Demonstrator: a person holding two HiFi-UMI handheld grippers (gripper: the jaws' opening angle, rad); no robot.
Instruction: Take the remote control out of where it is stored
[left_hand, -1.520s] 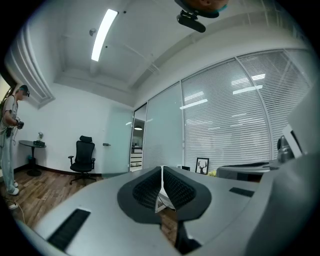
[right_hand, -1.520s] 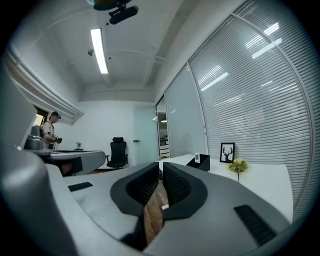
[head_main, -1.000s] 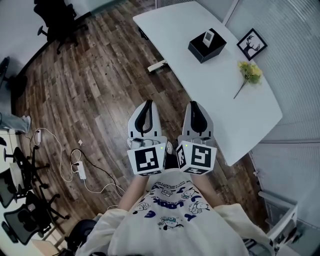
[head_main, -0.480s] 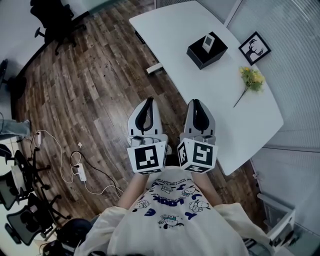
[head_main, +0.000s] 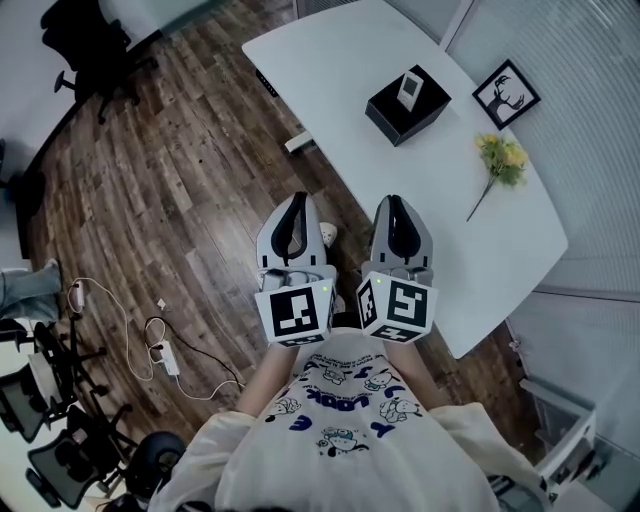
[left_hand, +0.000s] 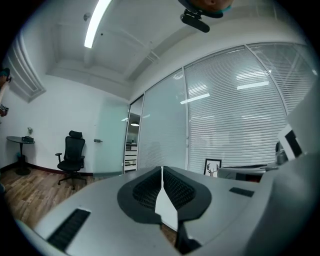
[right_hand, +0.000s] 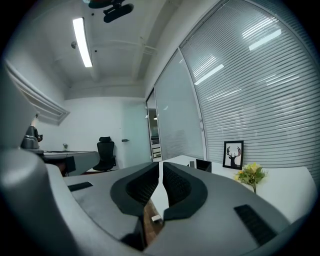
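A white remote control (head_main: 409, 89) stands upright in a black box (head_main: 400, 115) on the white table (head_main: 350, 60), far ahead of both grippers. My left gripper (head_main: 295, 203) and right gripper (head_main: 393, 203) are held side by side close to my chest, over the wooden floor at the table's near end. Both are shut with nothing between the jaws. In the left gripper view the left gripper (left_hand: 162, 170) has its pads touching. The right gripper (right_hand: 161, 165) looks along the table toward the black box (right_hand: 203, 165).
A framed deer picture (head_main: 503, 88) and a yellow flower (head_main: 500, 155) lie on the table beyond the box. Black office chairs (head_main: 85, 40) stand at the far left. Cables and a power strip (head_main: 165, 355) lie on the floor at the left.
The table and box have slid a little leftward in the head view as I moved. Both grippers stay shut and side by side.
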